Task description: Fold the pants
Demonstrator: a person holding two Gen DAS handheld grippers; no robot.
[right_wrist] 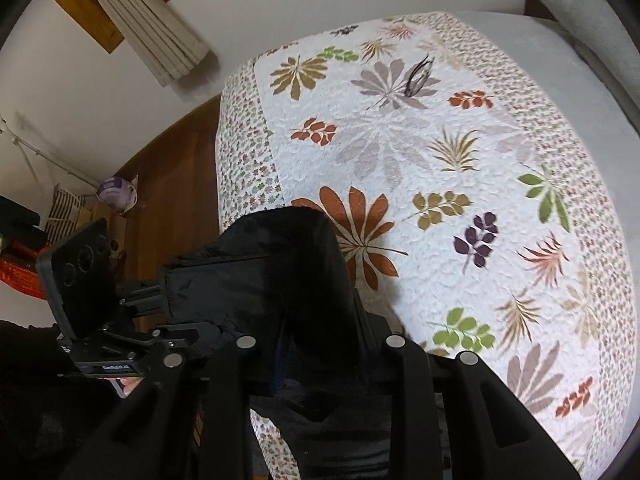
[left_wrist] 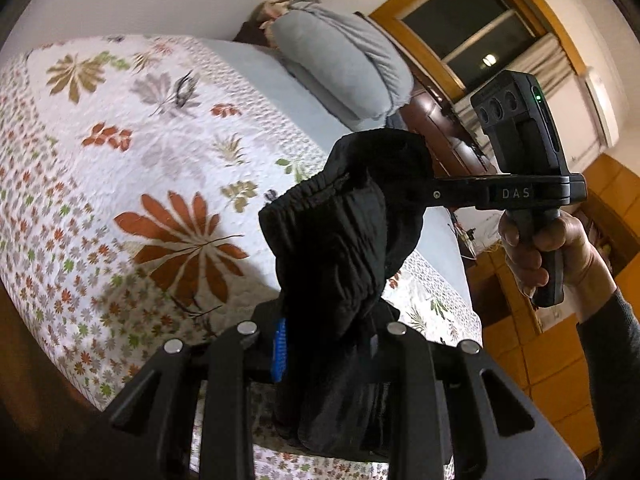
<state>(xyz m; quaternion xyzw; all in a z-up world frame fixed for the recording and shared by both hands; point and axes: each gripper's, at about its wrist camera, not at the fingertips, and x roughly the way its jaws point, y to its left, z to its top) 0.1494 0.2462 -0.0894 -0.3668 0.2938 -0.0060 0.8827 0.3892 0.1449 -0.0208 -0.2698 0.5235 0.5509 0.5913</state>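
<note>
Black pants (left_wrist: pixel 340 232) hang bunched in the air between both grippers, above the bed (left_wrist: pixel 120 140), not yet laid out. The left gripper (left_wrist: pixel 320 344) is pinching the cloth, which rises ahead of it to the gathered elastic waistband. The right gripper (left_wrist: pixel 404 188) reaches in from the side, pressed together on the waistband's far part; the right hand (left_wrist: pixel 548 248) grips its handle. Seen from the right gripper (right_wrist: pixel 320 360), the pants (right_wrist: pixel 280 280) fill the space straight ahead and run left to the left gripper (right_wrist: pixel 168 312). Holding the waistband at two places likely serves to spread the garment before lowering it flat. Below and beyond both grippers lies a leaf-printed quilt (right_wrist: pixel 440 160), smooth enough for folding. A grey pillow (left_wrist: pixel 344 68) sits at the bed's far end; a wood-framed window (left_wrist: pixel 480 28), a curtain (right_wrist: pixel 148 24) and wooden floor (right_wrist: pixel 172 184) surround it.
</note>
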